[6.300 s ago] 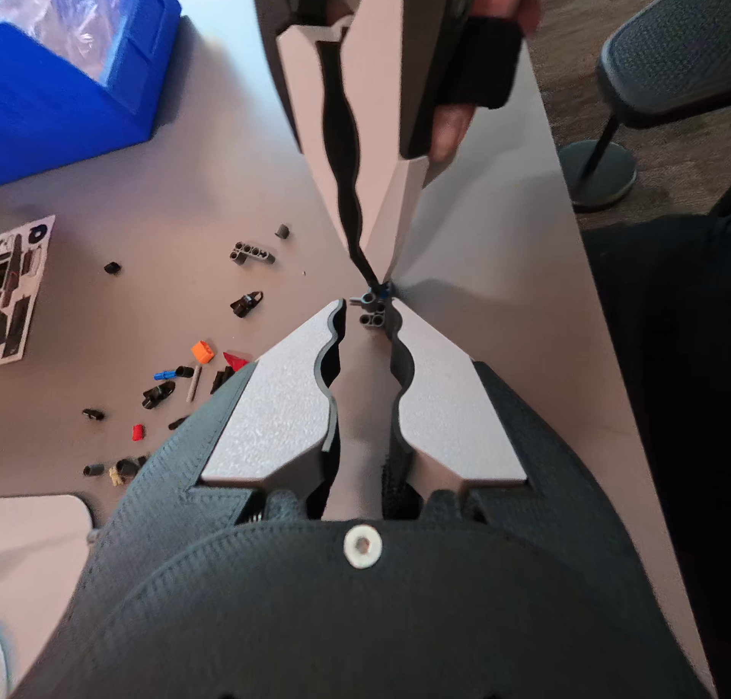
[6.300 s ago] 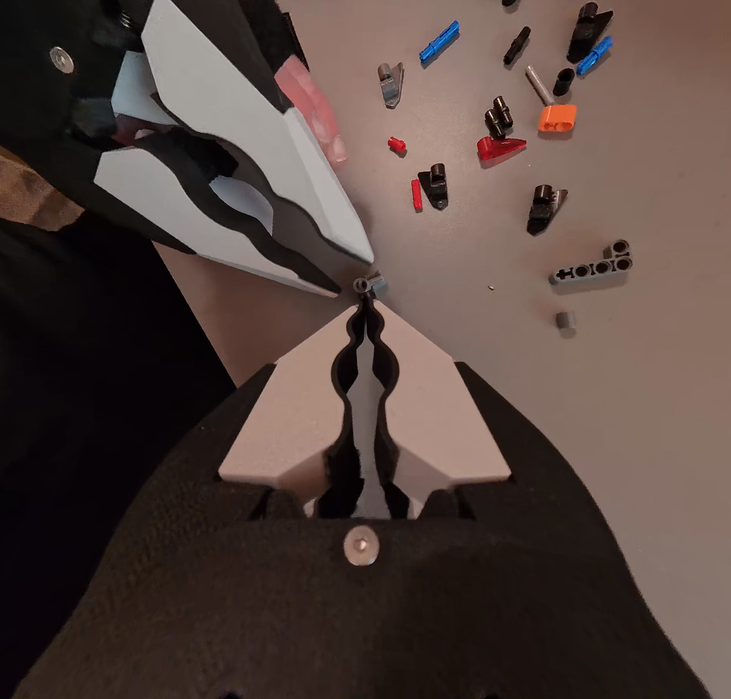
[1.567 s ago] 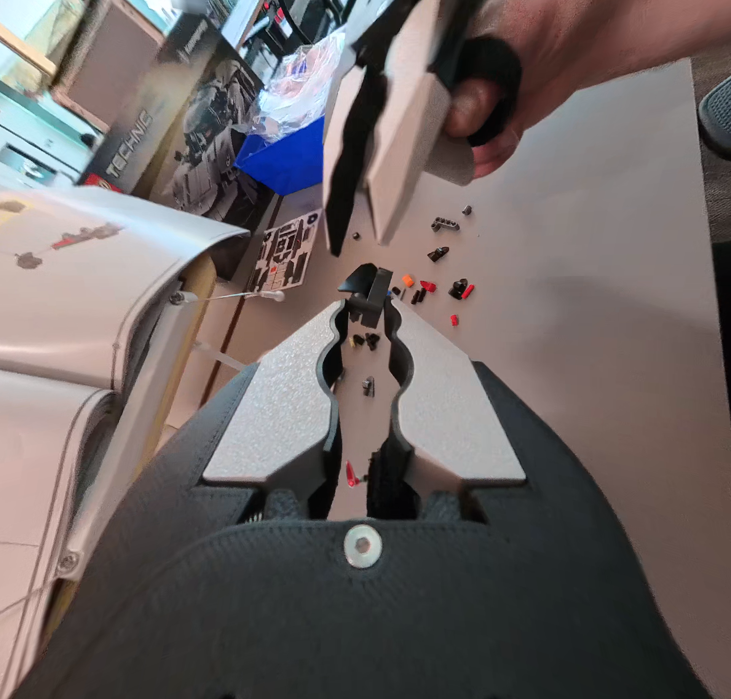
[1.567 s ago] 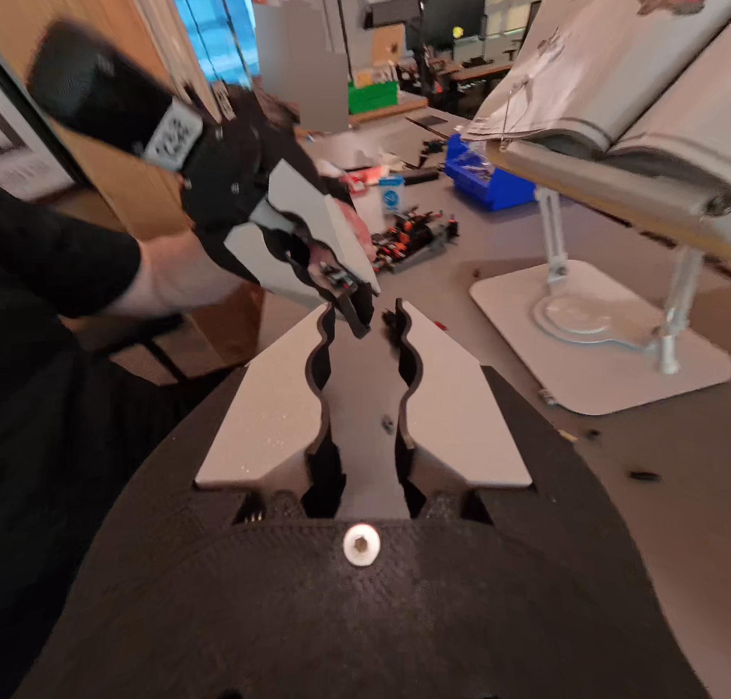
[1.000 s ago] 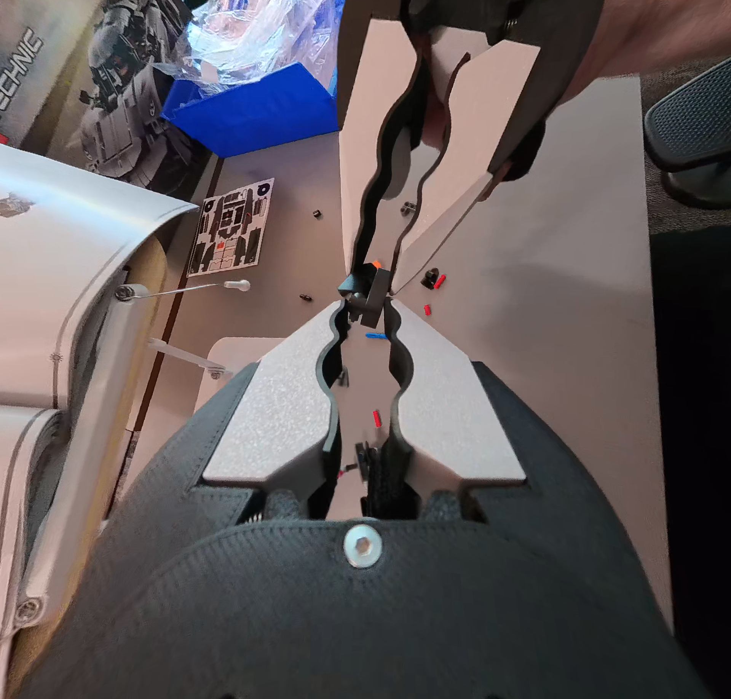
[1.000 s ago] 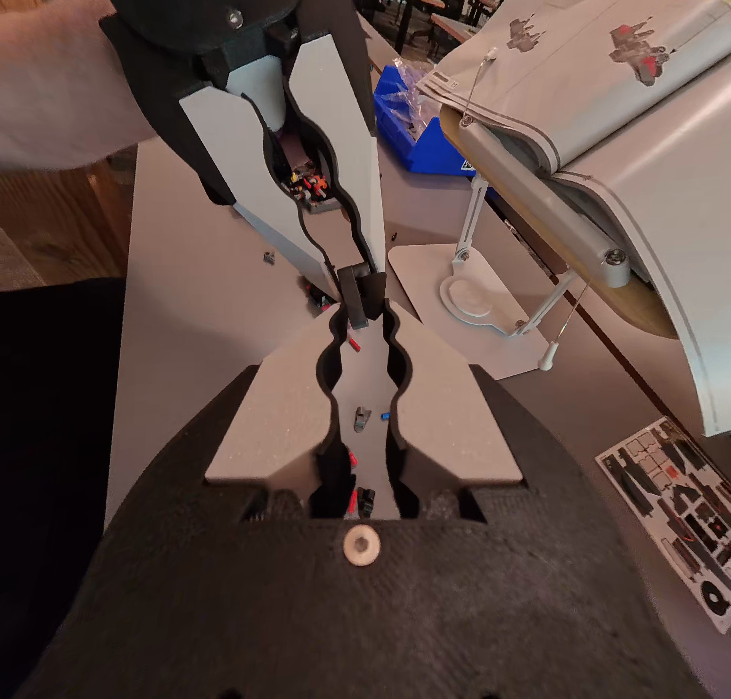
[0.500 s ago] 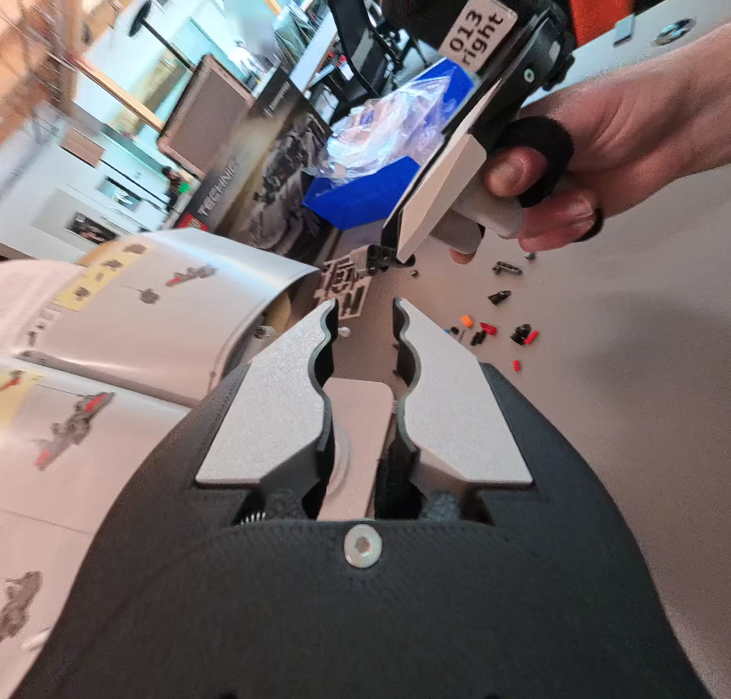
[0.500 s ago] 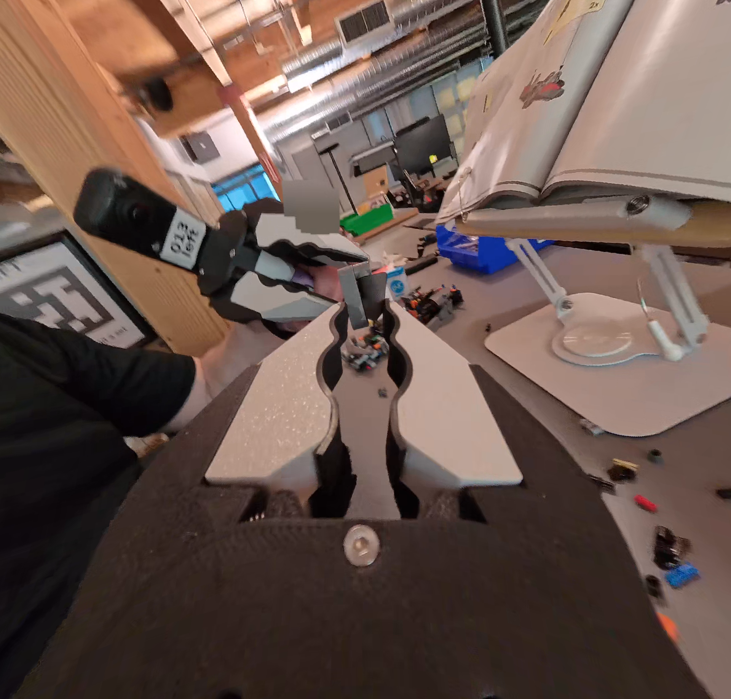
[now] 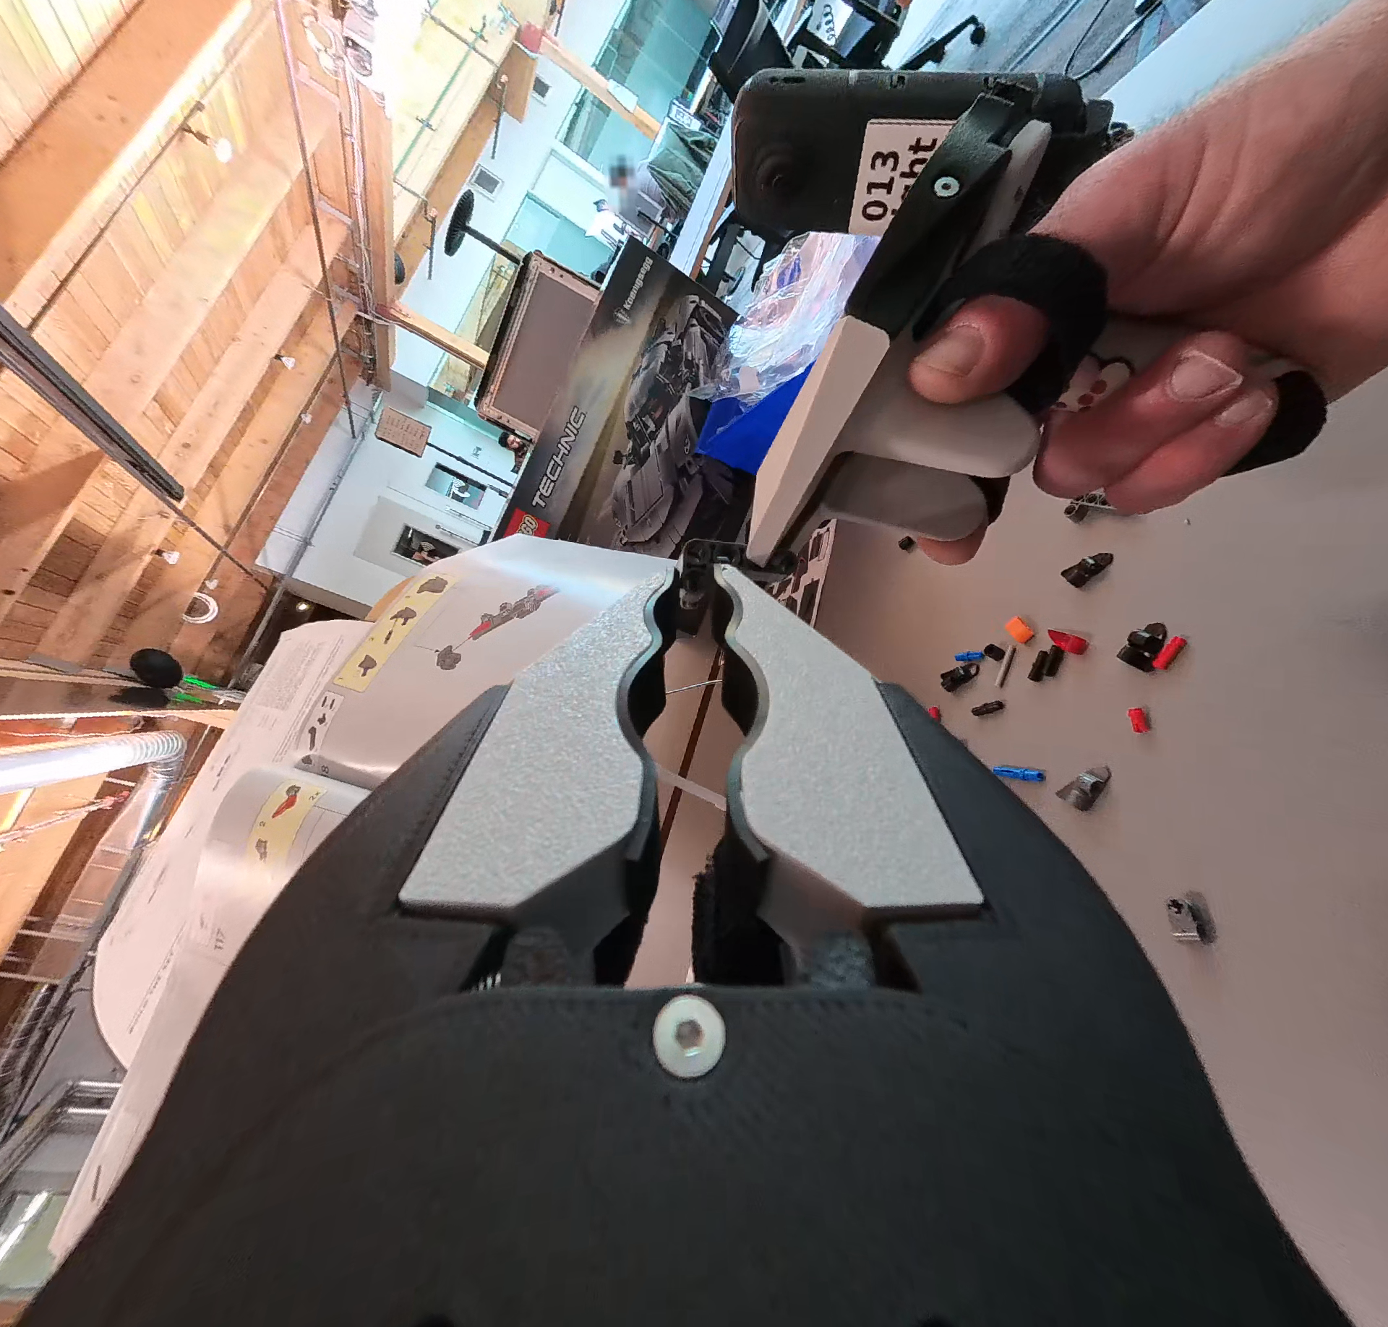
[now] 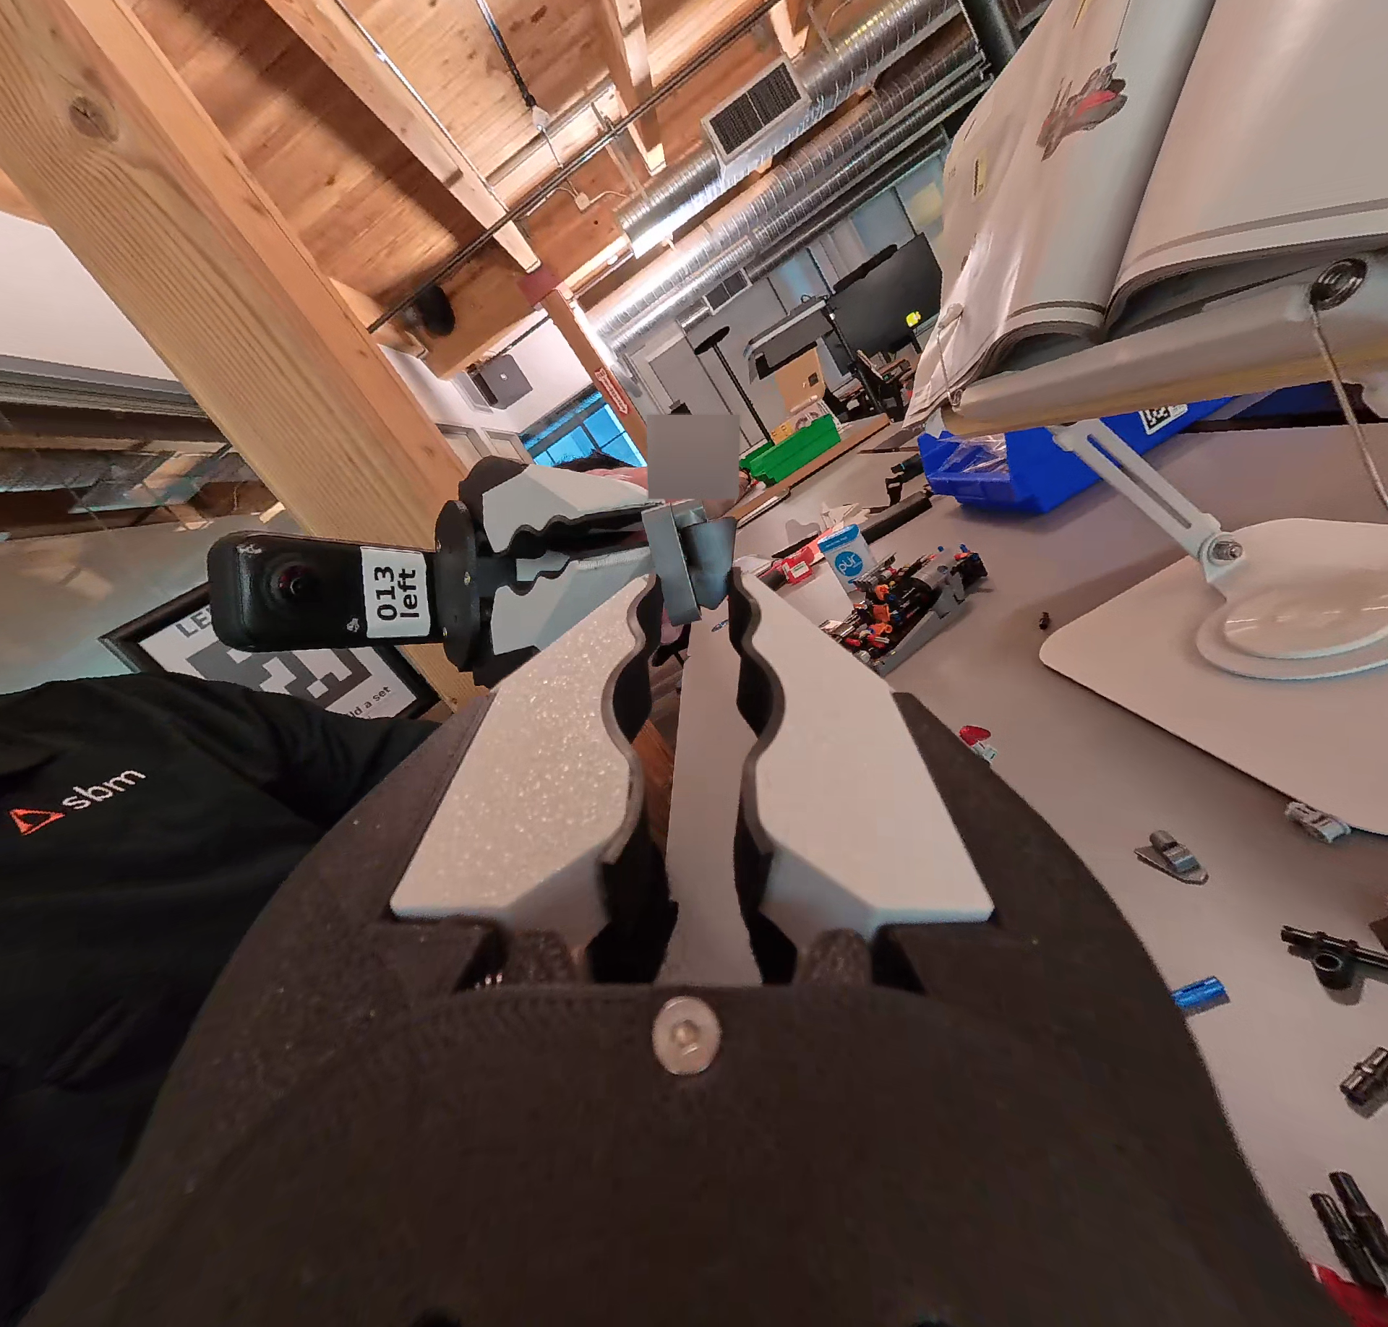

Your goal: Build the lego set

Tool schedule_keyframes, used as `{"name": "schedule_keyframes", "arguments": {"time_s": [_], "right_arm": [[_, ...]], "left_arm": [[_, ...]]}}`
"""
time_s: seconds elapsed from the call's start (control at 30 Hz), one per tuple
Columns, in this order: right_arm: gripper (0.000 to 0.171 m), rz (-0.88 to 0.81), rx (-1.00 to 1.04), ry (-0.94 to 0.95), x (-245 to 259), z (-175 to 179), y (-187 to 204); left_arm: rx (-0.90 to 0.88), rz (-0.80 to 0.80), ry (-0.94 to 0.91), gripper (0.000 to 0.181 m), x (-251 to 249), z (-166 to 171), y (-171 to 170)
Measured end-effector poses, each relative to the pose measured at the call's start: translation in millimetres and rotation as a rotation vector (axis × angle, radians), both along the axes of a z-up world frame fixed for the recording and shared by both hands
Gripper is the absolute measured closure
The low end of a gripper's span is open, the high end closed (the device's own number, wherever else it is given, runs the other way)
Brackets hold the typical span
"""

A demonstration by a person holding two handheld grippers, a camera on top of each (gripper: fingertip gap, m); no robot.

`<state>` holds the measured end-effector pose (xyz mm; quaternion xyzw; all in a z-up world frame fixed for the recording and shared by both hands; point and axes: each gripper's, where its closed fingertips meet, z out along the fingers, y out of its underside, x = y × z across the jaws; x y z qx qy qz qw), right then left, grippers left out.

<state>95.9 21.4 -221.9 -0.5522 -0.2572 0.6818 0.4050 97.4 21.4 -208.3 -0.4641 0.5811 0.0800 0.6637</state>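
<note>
A small dark grey lego assembly (image 10: 680,570) is held up in the air, above the table. My right gripper (image 10: 695,585) is shut on it, with the piece wedged between its fingertips. My left gripper (image 9: 698,585) is shut on the same assembly (image 9: 702,559) from the other side. In the right wrist view the left gripper (image 10: 646,521) reaches in from the left. In the left wrist view the right gripper (image 9: 758,551) comes in from the upper right, held by a hand. The joint between the parts is hidden by the fingertips.
Loose small lego pieces (image 9: 1051,653) lie scattered on the grey table (image 9: 1239,840). An open instruction booklet (image 10: 1202,127) rests on a white stand (image 10: 1202,660). A partly built model (image 10: 901,607), a blue bin (image 10: 999,472) and the set's box (image 9: 623,420) are farther back. My two grippers' fingertips are within a few centimetres of each other.
Half a second ago my left gripper was open and empty; now it is shut on the piece that the right gripper holds. Both grippers have tilted upward.
</note>
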Motion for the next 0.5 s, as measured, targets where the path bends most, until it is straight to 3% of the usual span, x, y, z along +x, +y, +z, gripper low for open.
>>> {"name": "schedule_keyframes", "arguments": {"time_s": [0.5], "right_arm": [[0.151, -0.044, 0.024, 0.024, -0.2, 8.3, 0.2]], "left_arm": [[0.018, -0.017, -0.077, 0.177, -2.6, 7.4, -1.7]]}}
